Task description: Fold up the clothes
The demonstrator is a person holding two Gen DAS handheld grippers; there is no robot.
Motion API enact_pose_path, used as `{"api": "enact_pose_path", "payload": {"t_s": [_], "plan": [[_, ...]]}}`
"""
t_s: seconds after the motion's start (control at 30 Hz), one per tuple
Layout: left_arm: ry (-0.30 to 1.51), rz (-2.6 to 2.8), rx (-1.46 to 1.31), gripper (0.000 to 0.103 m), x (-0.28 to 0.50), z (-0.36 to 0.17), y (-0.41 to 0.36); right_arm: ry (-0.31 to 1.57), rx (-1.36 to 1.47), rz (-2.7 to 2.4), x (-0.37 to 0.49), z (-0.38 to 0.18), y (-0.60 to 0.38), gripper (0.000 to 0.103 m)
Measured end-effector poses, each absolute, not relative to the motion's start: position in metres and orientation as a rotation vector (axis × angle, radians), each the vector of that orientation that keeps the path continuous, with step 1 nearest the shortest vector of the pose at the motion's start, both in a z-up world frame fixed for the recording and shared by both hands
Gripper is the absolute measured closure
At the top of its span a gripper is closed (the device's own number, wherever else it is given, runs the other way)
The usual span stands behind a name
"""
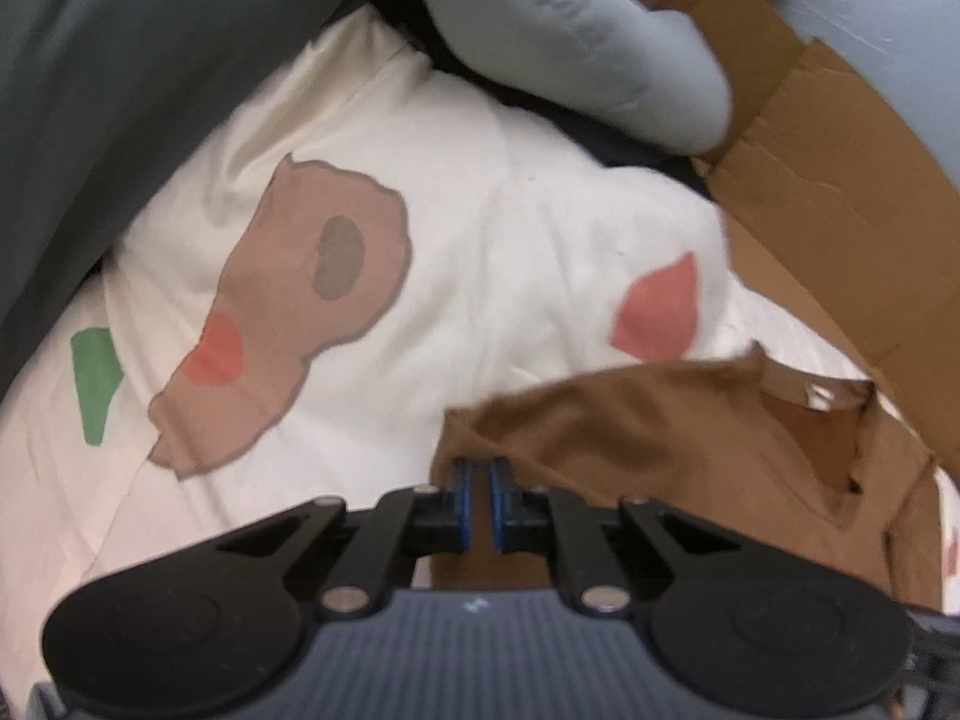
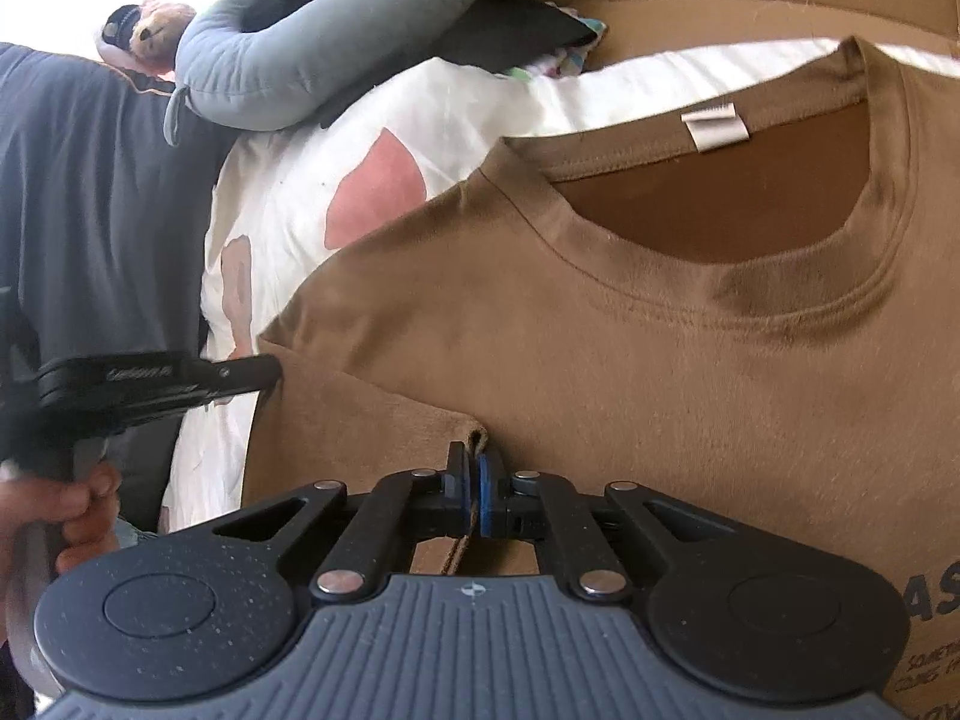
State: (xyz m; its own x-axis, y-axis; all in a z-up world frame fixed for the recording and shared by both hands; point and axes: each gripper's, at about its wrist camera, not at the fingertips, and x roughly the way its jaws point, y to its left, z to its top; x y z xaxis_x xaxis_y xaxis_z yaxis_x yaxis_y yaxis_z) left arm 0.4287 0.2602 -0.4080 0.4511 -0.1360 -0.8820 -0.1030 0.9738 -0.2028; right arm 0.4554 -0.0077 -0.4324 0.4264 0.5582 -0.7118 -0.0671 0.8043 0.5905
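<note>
A brown T-shirt point(image 2: 660, 360) lies front up on a white bedsheet point(image 2: 282, 210), its round collar and white label point(image 2: 714, 129) towards the far side. My right gripper point(image 2: 474, 474) is shut on the hem of the sleeve, which is folded in over the chest; a strip of brown cloth shows between its blue pads. In the right wrist view my left gripper point(image 2: 270, 372) reaches in from the left and meets the shirt's shoulder edge. In the left wrist view, the left gripper point(image 1: 480, 483) has its pads nearly together over the brown T-shirt point(image 1: 660, 450), pinching its edge.
The white bedsheet point(image 1: 480, 240) carries brown, pink and green patches. A grey U-shaped pillow point(image 2: 288, 60) and a soft toy point(image 2: 153, 30) lie beyond it. Cardboard point(image 1: 840, 210) stands along the right. Dark grey cloth point(image 2: 90, 180) fills the left, above a hand point(image 2: 54, 510).
</note>
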Motion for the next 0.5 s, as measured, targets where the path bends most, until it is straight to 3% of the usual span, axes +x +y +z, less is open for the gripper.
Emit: {"api": "enact_pose_path", "payload": {"t_s": [0.5], "plan": [[1.086, -0.094, -0.25, 0.094, 0.389, -0.387, 0.263, 1.139, 0.7, 0.481, 0.417, -0.453, -0.005, 0.097]]}}
